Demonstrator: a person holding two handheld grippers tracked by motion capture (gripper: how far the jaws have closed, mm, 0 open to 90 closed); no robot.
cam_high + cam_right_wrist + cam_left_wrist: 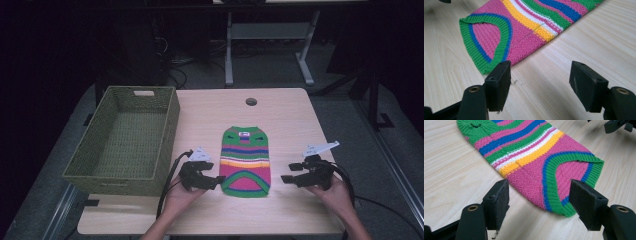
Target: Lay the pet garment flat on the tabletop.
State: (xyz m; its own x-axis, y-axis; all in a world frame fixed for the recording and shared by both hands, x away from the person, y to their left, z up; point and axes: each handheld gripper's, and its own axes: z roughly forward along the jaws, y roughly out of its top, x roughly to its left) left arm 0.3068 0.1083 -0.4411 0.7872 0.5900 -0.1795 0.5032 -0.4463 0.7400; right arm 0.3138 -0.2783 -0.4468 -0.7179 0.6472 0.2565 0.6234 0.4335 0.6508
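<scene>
one wicker basket (125, 140) w/ nothing in it; both grippers, left (212, 181) & right (290, 172), open beside striped sweater (246, 160).

No legible text, brand, number or sign found. A small pale label (244, 134) sits at the neck of the striped sweater (245, 162); its print is too small to read.

- High view: room dim, background near black; tabletop (280, 115) lit from above, evenly, no glare; picture soft and slightly grainy.
- Left gripper view: bright, even light; knitted sweater (534, 157) sharp; soft shadows under its hem; near jaws slightly soft.
- Right gripper view: bright; wood grain crisp; faint shadow along the sweater's edge; top corners darker.
</scene>
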